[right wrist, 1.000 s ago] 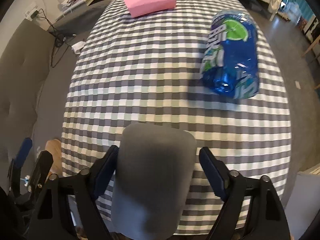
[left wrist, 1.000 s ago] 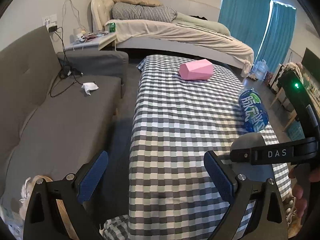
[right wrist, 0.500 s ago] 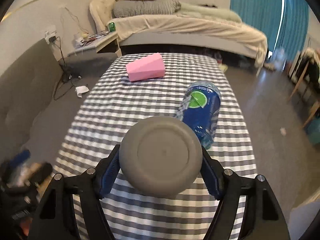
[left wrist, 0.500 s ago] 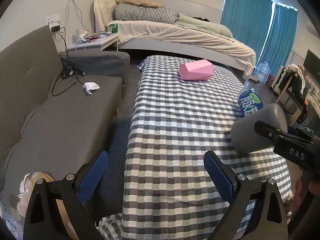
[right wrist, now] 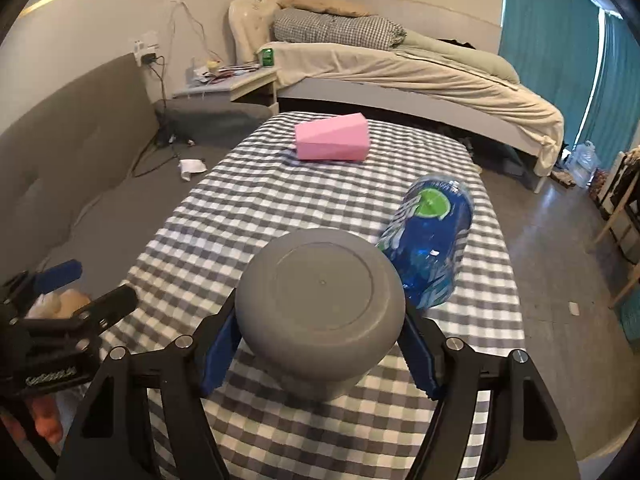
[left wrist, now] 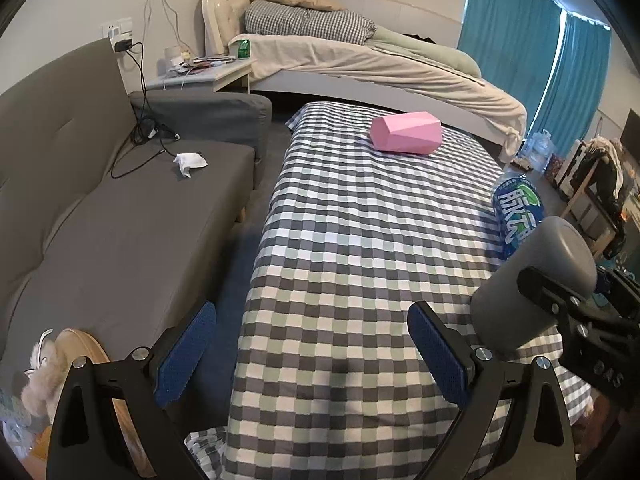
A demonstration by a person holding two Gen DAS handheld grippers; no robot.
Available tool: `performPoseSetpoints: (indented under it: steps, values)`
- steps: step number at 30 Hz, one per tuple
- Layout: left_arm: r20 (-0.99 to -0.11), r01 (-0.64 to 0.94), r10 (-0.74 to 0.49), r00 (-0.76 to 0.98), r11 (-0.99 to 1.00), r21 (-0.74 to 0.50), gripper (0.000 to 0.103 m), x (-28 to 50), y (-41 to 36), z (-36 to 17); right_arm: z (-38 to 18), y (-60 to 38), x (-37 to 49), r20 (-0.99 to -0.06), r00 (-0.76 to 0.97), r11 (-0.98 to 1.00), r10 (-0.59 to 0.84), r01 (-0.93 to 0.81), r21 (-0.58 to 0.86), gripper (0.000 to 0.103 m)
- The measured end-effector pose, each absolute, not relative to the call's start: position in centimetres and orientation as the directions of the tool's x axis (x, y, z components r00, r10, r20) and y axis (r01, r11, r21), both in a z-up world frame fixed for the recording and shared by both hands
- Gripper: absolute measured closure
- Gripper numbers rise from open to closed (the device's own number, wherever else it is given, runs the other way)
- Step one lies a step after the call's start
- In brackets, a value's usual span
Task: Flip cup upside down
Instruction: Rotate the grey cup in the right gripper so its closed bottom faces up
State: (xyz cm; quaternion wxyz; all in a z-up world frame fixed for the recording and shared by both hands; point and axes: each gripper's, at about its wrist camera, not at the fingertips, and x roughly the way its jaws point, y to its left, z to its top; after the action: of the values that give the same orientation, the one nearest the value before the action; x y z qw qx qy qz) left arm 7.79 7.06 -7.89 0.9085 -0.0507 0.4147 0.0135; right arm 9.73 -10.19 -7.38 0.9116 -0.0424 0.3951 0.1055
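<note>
A grey cup (right wrist: pixel 320 304) is held in my right gripper (right wrist: pixel 318 344), which is shut on its sides. The cup's flat base faces the right wrist camera, so its mouth points toward me and is hidden. In the left wrist view the cup (left wrist: pixel 536 284) lies tilted on its side above the right part of the checkered table (left wrist: pixel 360 240), base pointing up and away. My left gripper (left wrist: pixel 312 356) is open and empty over the table's near left edge.
A blue bottle (right wrist: pixel 430 240) lies on its side just right of the cup. A pink box (right wrist: pixel 332 138) sits at the table's far end. A grey sofa (left wrist: pixel 120 220) runs along the left. A bed (right wrist: pixel 400 68) stands behind.
The right gripper has turned the cup further over, from hanging open end down toward the table to base pointing forward. It rose a little. The left gripper stayed open and nearly still.
</note>
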Motion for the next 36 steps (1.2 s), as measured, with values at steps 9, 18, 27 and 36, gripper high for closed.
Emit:
performPoseSetpoints:
  steps: [9, 18, 27, 36]
  values:
    - [-0.752, -0.099, -0.037, 0.658, 0.986, -0.136, 0.004, 8.4, 6.3, -8.2, -9.2, -11.2, 9.2, -0.758, 0.628, 0.969, 0.174, -0.245, 0.019, 0.015]
    - [-0.767, -0.111, 0.003, 0.642, 0.99, -0.09, 0.004, 8.7, 5.2, -8.9, -12.1, -10.6, 9.4, -0.792, 0.58, 0.955, 0.19, -0.297, 0.011, 0.032]
    - [-0.766, -0.156, 0.043, 0.641, 0.985, -0.076, 0.004, 9.0, 6.5, -9.4, -12.2, -9.8, 10.0, -0.77, 0.604, 0.954, 0.205, -0.299, 0.019, 0.032]
    - [-0.764, -0.154, 0.057, 0.643, 0.986, -0.057, 0.004, 9.3, 7.6, -9.8, -12.2, -7.6, 12.2, -0.752, 0.631, 0.952, 0.191, -0.305, -0.014, 0.032]
